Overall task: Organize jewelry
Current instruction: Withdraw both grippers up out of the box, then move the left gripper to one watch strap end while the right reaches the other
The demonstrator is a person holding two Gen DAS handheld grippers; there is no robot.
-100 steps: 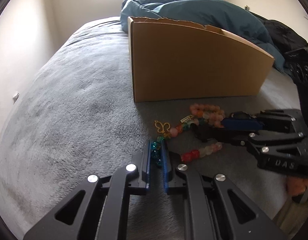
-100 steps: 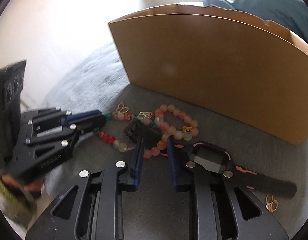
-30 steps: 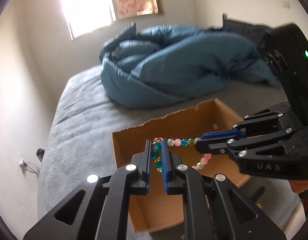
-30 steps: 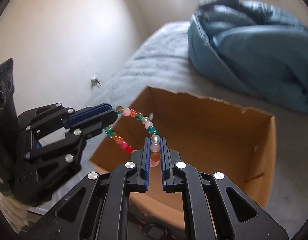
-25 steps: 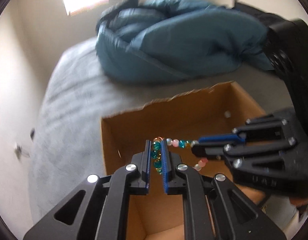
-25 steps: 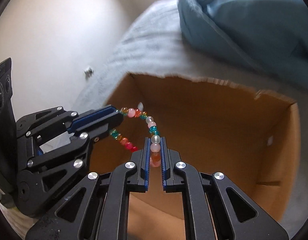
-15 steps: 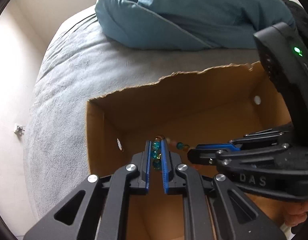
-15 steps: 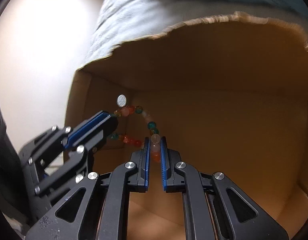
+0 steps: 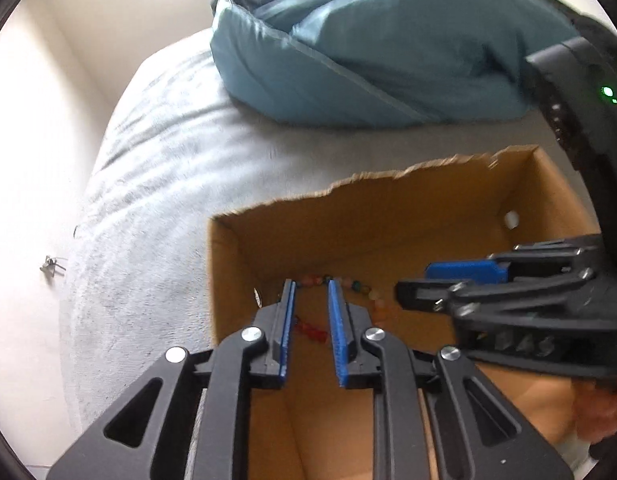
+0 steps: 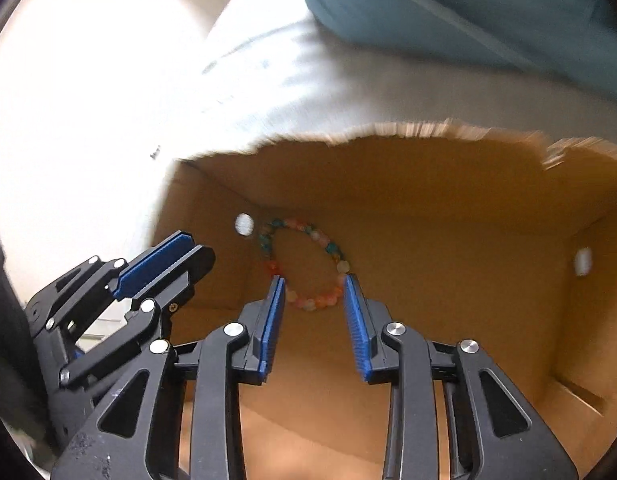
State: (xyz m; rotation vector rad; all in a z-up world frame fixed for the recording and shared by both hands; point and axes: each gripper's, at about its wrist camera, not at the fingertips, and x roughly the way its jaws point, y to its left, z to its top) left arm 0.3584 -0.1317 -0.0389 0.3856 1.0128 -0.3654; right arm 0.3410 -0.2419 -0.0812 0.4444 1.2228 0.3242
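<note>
A bead bracelet (image 10: 304, 264) of pink, teal and orange beads lies loose inside the open cardboard box (image 10: 448, 208), near its far left corner. In the left wrist view the bead bracelet (image 9: 348, 286) shows past my fingertips on the floor of the cardboard box (image 9: 388, 216). My left gripper (image 9: 311, 285) is over the box, its jaws opening, with nothing pressed between the pads. My right gripper (image 10: 313, 280) is also over the box, jaws opening, the bracelet beyond them and free. Each gripper appears in the other's view: the right gripper (image 9: 448, 284), the left gripper (image 10: 164, 256).
The box stands on a grey plush bed cover (image 9: 148, 200). A bunched blue duvet (image 9: 388, 48) lies behind the box. A pale wall runs along the bed's left side. A hand (image 9: 600, 412) shows at the lower right of the left wrist view.
Both grippers came down into the box and their jaws parted. The bracelet, stretched between the two grips before, has dropped free onto the box floor.
</note>
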